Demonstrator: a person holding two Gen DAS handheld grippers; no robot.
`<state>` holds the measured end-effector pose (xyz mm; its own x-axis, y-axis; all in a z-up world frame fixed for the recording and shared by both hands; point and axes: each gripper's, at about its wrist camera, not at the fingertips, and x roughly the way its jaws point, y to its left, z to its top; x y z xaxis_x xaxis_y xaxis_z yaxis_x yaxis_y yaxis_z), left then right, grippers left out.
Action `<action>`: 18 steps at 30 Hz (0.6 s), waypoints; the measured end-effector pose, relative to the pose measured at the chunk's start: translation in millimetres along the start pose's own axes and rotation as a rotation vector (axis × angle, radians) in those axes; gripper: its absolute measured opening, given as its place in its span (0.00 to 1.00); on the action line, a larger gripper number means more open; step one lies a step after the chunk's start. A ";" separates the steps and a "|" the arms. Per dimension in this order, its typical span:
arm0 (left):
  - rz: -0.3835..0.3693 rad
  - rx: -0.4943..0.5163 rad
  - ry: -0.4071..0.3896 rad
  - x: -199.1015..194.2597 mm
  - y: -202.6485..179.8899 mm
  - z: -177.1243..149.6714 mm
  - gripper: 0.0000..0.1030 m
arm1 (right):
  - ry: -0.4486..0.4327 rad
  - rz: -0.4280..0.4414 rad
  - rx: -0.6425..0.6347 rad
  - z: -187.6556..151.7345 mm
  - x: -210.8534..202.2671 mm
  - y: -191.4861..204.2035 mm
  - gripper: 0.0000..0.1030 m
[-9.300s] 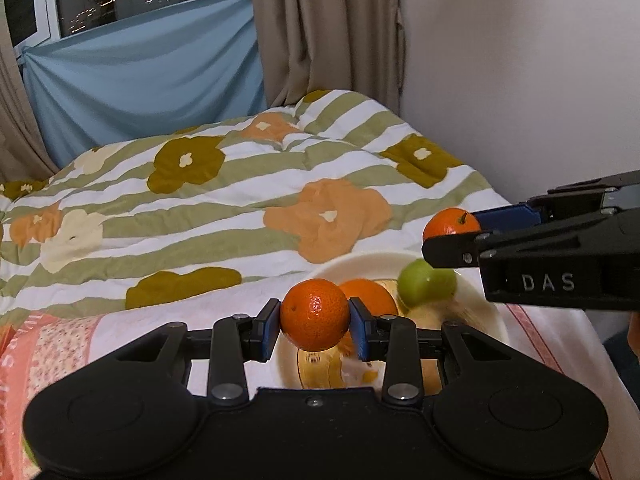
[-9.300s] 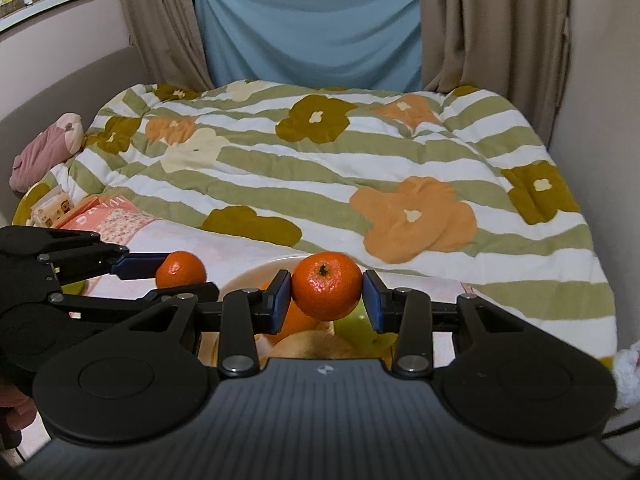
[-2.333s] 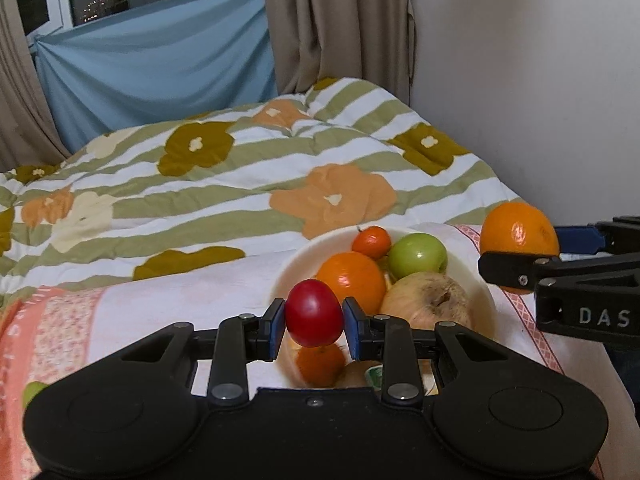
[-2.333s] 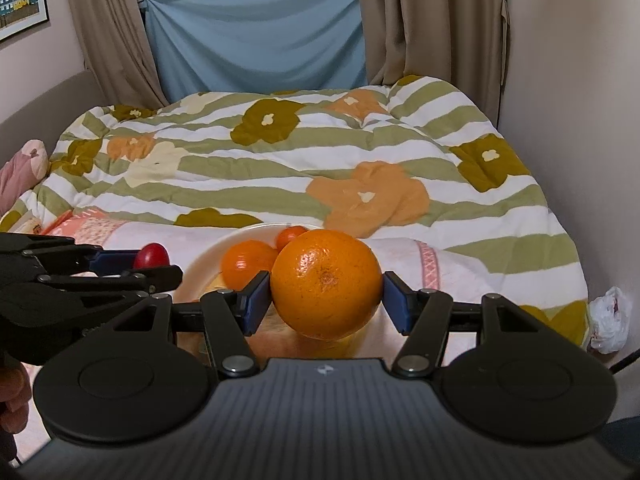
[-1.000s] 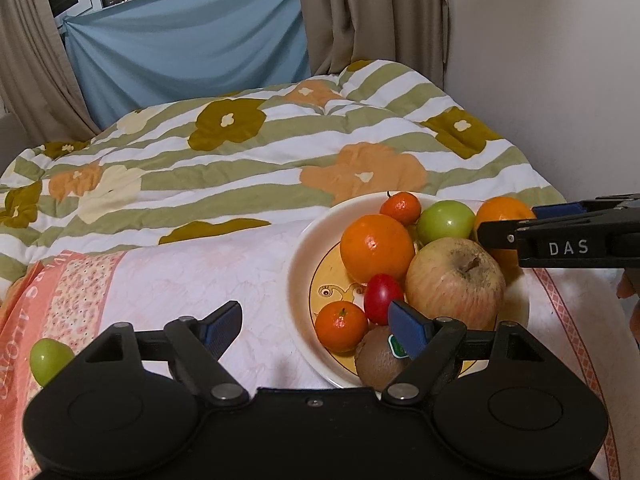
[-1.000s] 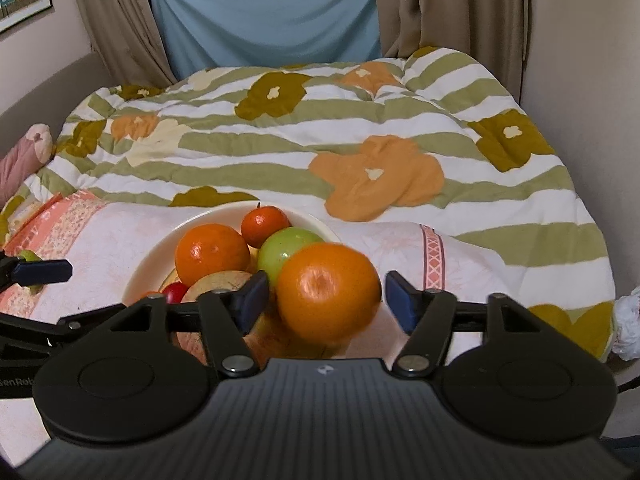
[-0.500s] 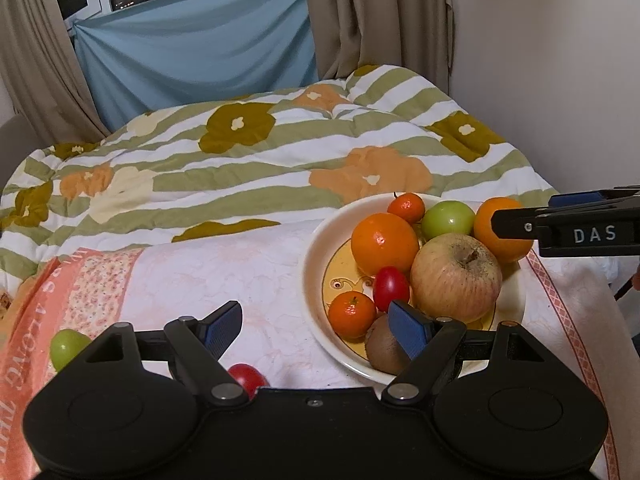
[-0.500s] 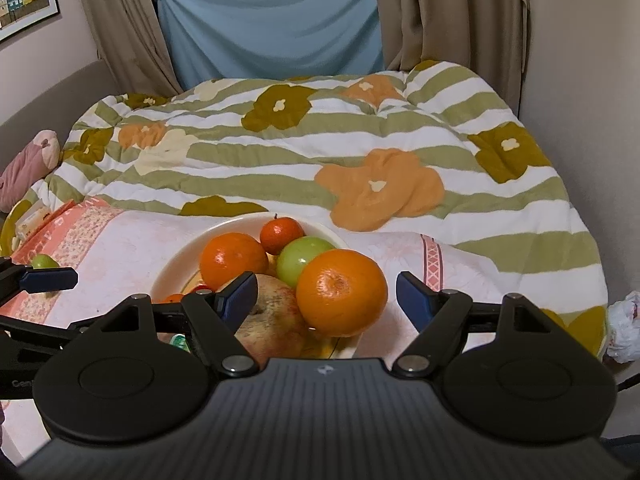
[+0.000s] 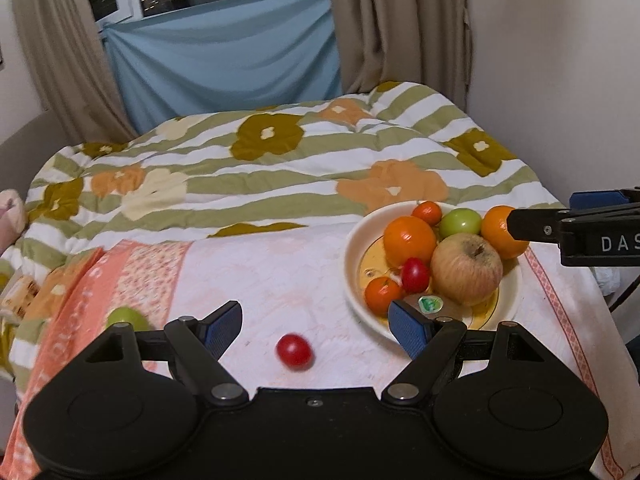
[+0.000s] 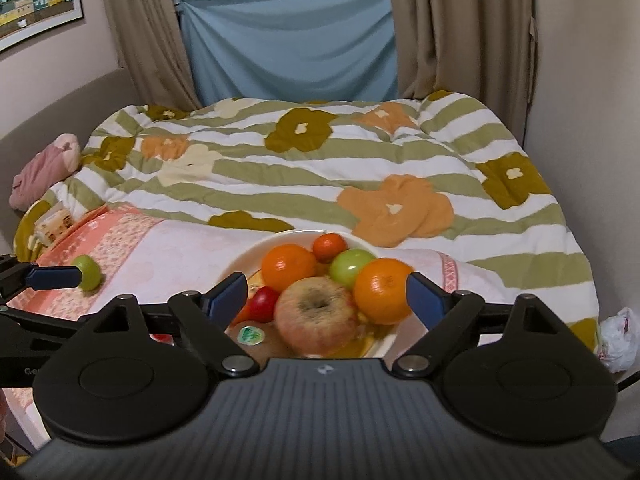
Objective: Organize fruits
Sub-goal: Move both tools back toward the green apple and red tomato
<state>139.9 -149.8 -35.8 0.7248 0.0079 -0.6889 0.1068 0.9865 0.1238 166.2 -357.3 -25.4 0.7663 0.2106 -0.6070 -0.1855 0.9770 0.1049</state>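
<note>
A cream plate (image 9: 510, 300) on the pink cloth holds a big apple (image 9: 466, 268), two oranges, two small tangerines, a green fruit, a red tomato (image 9: 415, 275) and a kiwi with a sticker. My left gripper (image 9: 316, 326) is open and empty; a loose red tomato (image 9: 295, 352) lies on the cloth between its fingers. A green fruit (image 9: 128, 317) lies behind its left finger. My right gripper (image 10: 326, 294) is open and empty above the plate (image 10: 256, 250), with the apple (image 10: 316, 314) and the large orange (image 10: 382, 290) between its fingers.
The cloth (image 9: 260, 272) covers a surface at the foot of a bed with a flowered striped quilt (image 9: 280, 172). A wall (image 9: 560, 80) stands to the right. A white plastic bag (image 10: 620, 338) lies at the right, and a pink pillow (image 10: 44, 168) at the far left.
Both grippers have let go of their fruit: the left a red tomato, the right a large orange, both now on the plate. Both pulled back. Another tomato came into view.
</note>
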 end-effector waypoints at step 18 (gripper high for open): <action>0.035 0.057 0.015 -36.5 74.2 -46.2 0.96 | 0.006 -0.075 0.034 -34.6 -26.9 110.6 1.00</action>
<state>89.9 -69.3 -34.5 0.7187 0.0448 -0.6938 0.1206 0.9748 0.1878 103.8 -256.0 -24.8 0.7733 0.1369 -0.6191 -0.1068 0.9906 0.0857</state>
